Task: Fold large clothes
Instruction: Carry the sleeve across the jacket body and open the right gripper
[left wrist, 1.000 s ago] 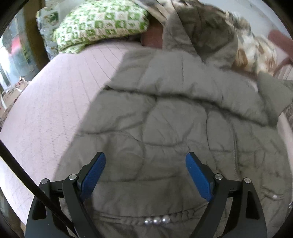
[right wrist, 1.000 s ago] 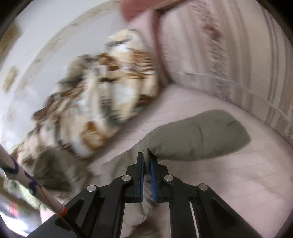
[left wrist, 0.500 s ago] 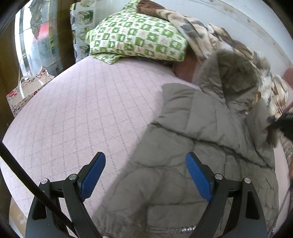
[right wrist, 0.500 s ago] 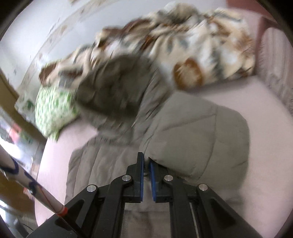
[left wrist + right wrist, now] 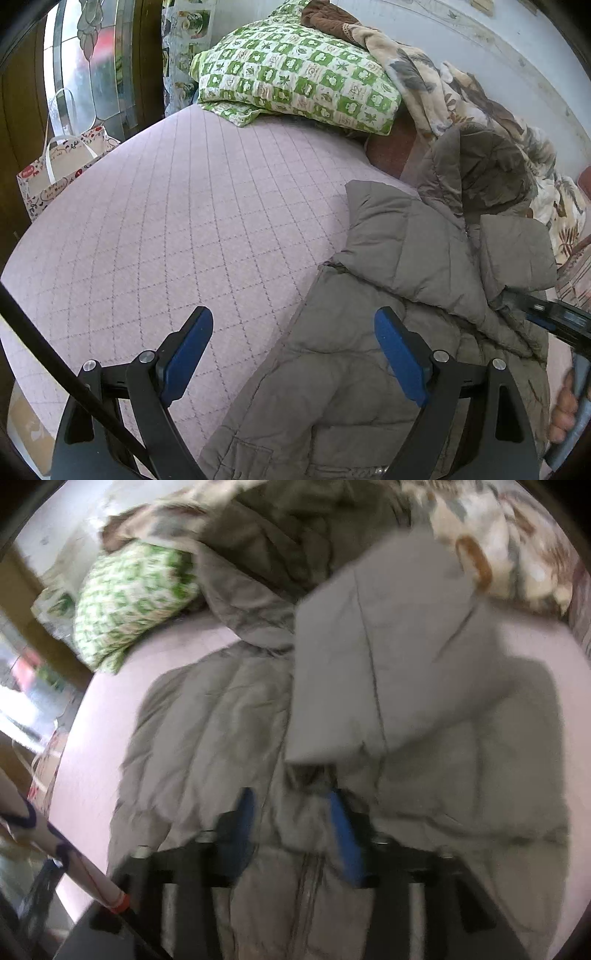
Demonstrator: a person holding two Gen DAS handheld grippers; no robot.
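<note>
Grey coat (image 5: 388,332) flat on bed (image 5: 166,221), sleeve (image 5: 380,657) folded over front. Left gripper (image 5: 293,350) wide open, empty. Right gripper (image 5: 291,834) jaws just opening, nothing pinched.

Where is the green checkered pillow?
In the left wrist view the green checkered pillow lies at the far end of the pink bed, beside the flowery blanket and beyond the grey coat.

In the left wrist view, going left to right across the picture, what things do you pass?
Patterned paper bag → green checked pillow → grey padded jacket → the other claw, at the right edge. The pink quilted bedspread runs under most of it.
</note>
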